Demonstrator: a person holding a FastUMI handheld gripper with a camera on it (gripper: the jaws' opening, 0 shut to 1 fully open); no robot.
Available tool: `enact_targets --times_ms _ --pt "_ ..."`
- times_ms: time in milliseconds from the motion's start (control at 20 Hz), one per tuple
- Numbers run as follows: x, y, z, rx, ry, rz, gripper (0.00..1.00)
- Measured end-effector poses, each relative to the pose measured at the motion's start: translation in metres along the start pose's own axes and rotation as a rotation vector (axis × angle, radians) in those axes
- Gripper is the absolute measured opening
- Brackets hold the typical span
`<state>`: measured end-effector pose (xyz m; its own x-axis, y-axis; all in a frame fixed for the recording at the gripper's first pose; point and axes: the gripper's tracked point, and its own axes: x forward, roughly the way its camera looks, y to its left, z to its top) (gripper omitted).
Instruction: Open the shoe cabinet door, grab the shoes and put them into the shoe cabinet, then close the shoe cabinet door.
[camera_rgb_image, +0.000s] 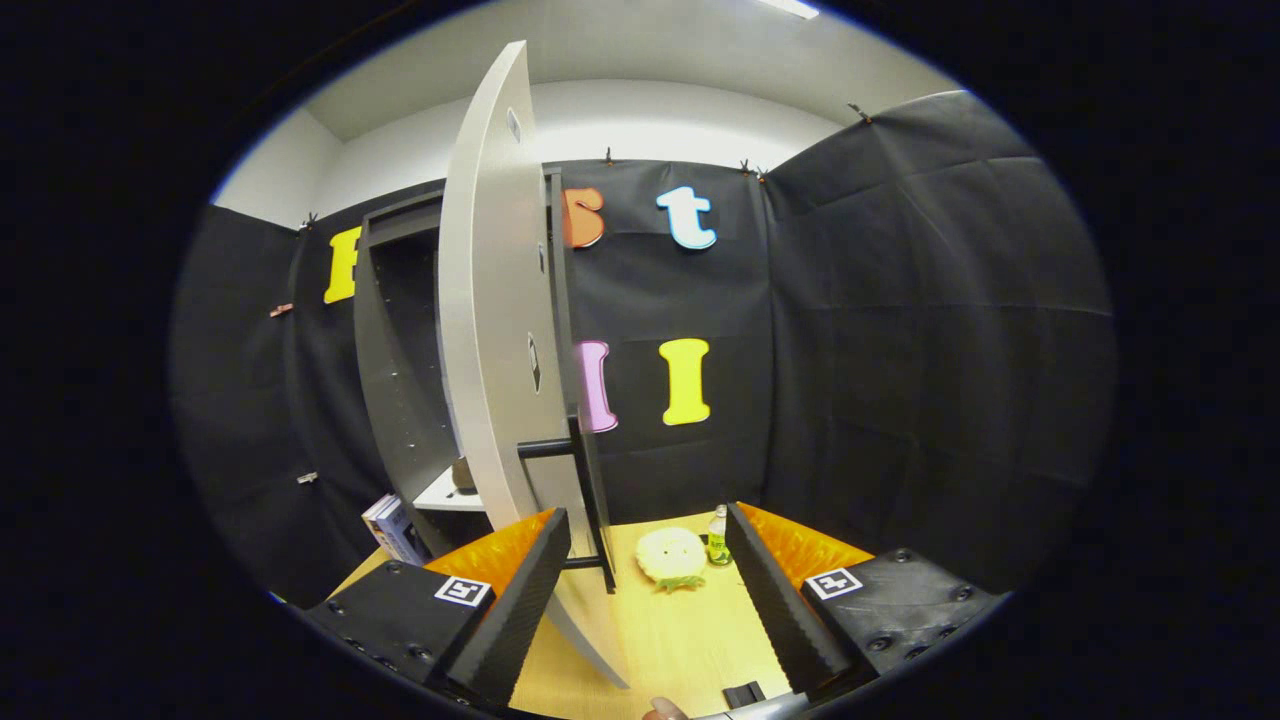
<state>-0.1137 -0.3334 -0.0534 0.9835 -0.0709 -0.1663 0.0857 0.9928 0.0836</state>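
Note:
The dark shoe cabinet (400, 330) stands ahead on the left, its door (490, 300) swung wide open toward me, pale inner face showing. The door's dark bar handle (592, 490) sits on its outer side, just ahead of my left finger (520, 600). My gripper (645, 520) is open with nothing between the fingers; the door's lower edge passes close by the left finger. Inside the cabinet, a small brown thing (463, 473), maybe a shoe, rests on a white shelf (445, 495). A pale yellow fluffy item (672, 555) lies on the wooden floor beyond the fingers.
A small green bottle (718, 540) stands by the yellow item, near my right finger. A few books (392, 528) lean against the cabinet's left foot. A small black object (743, 692) and part of a hand (665, 710) lie close below me. Black cloth walls close in behind and right.

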Motion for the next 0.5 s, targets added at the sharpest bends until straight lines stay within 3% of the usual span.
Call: enact_targets --times_ms 500 --pt "-0.001 0.038 -0.005 -0.010 0.027 0.144 0.96"
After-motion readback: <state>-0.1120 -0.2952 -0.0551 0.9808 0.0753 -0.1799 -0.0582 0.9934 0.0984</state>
